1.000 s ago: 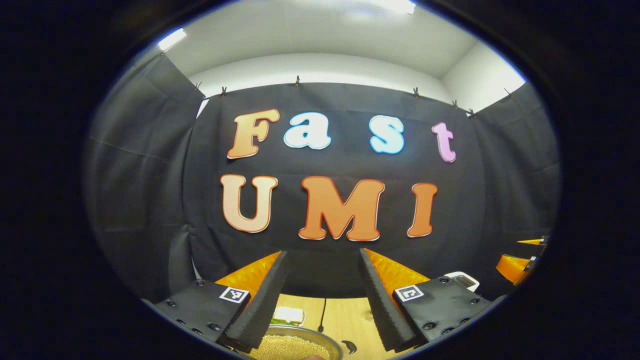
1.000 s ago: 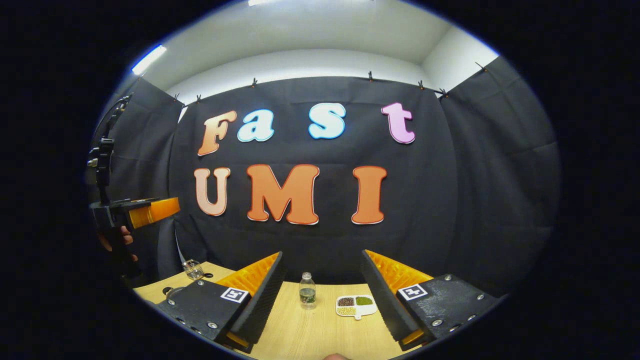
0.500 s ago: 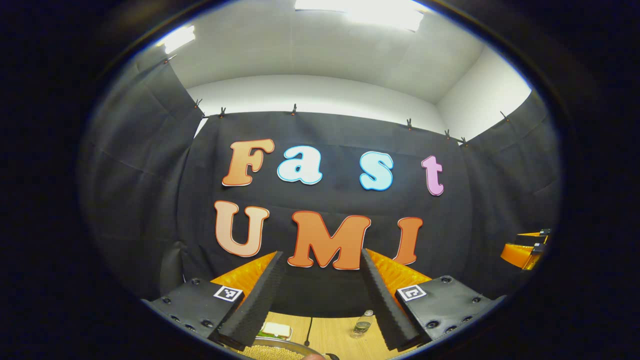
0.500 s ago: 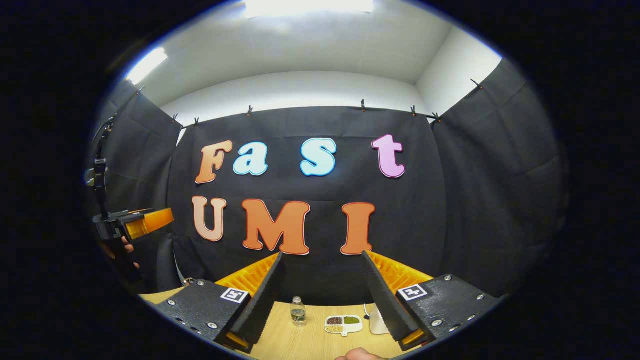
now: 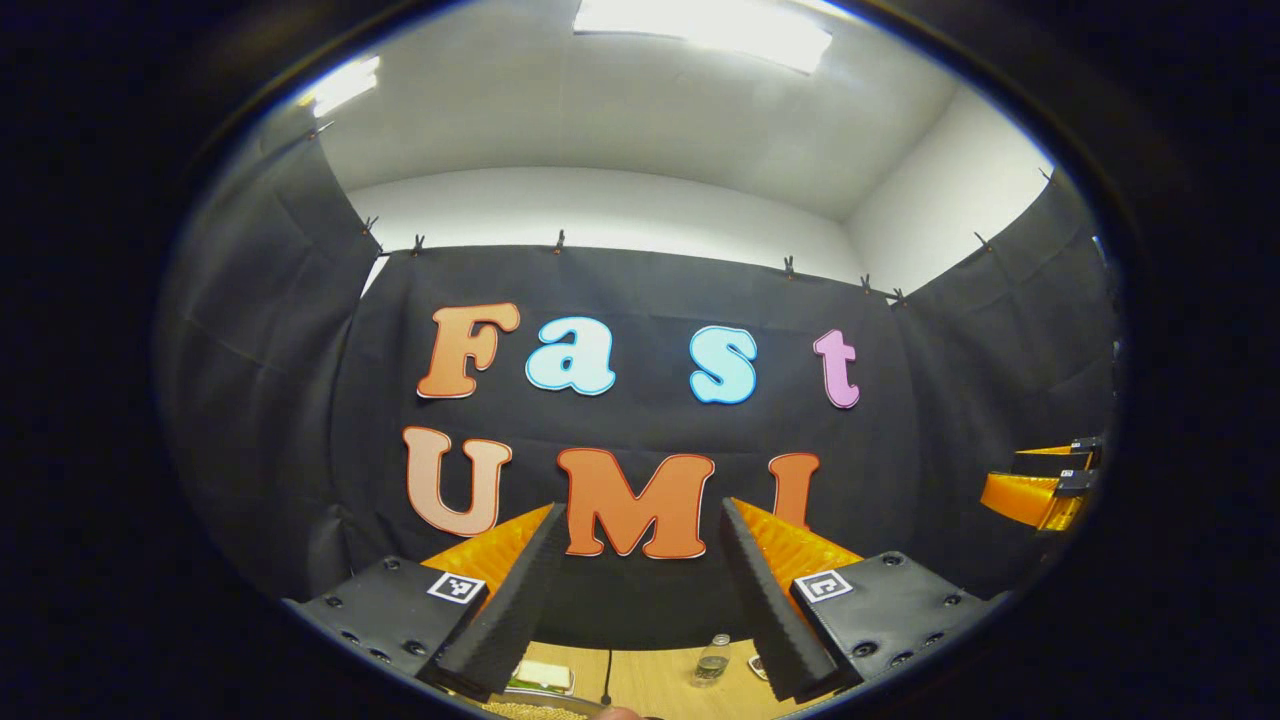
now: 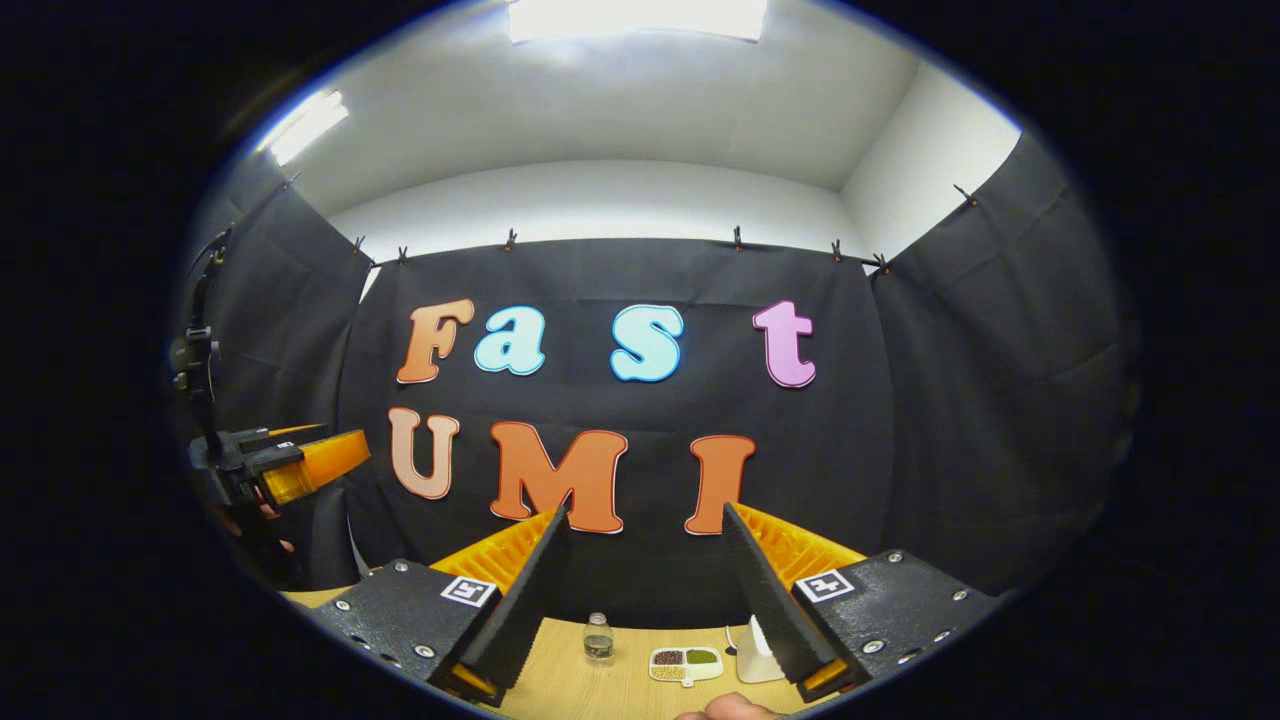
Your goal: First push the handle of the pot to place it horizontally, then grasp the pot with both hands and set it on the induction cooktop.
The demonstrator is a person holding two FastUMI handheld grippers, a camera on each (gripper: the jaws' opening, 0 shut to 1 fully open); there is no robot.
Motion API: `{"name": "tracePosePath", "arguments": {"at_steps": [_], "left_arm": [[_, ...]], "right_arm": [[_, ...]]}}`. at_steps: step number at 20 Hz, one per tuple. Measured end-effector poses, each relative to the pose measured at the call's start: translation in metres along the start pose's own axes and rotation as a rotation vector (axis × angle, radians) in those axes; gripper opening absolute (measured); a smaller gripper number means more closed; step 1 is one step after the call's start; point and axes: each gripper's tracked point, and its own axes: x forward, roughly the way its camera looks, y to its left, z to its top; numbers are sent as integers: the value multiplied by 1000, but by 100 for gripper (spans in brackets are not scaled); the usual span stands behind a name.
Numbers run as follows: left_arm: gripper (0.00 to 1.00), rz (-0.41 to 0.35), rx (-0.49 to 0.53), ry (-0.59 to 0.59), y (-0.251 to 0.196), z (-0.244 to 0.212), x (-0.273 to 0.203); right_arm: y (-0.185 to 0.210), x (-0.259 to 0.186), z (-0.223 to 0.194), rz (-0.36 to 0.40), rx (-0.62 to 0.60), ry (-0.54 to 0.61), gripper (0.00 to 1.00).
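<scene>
Both tongs have tilted further up; the metal pot of beans point(image 5: 535, 709) is now a sliver at 6 o'clock, handle direction unclear. Left tongs point(image 5: 640, 580) and right tongs point(image 6: 645, 585) gape above the wooden bench point(image 6: 620, 690).

A smooth, light wooden table point(image 6: 620, 690) is seen. The booth wall point(image 6: 950, 400) is made of matt cloth. A clear plastic bottle point(image 6: 598, 640) and a shiny white plastic tray point(image 6: 684, 664) are seen on the wood.
</scene>
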Motion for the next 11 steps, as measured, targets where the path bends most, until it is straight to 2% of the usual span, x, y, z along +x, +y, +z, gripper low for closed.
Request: {"name": "tracePosePath", "arguments": {"at_steps": [2,4,5,6,7,9,10,11], "left_arm": [[96,2,1,8,2,-4,0],[97,4,1,8,1,-2,1],[97,1,-2,7,2,-2,3],[97,0,-5,7,3,-1,4],[96,-1,-9,8,4,1,4],[97,4,-22,2,7,5,6],[96,9,-28,2,7,6,7],[96,13,-32,5,10,5,8]], "right_arm": [[5,1,2,8,8,-2,93],[8,1,3,16,2,-6,89],[9,0,5,21,-4,-7,93],[10,-1,4,26,-8,-1,89],[11,-2,4,28,-9,7,93],[7,-3,9,24,-9,5,93],[6,-3,12,23,-12,0,98],[4,-4,13,20,-16,-2,98]]}}
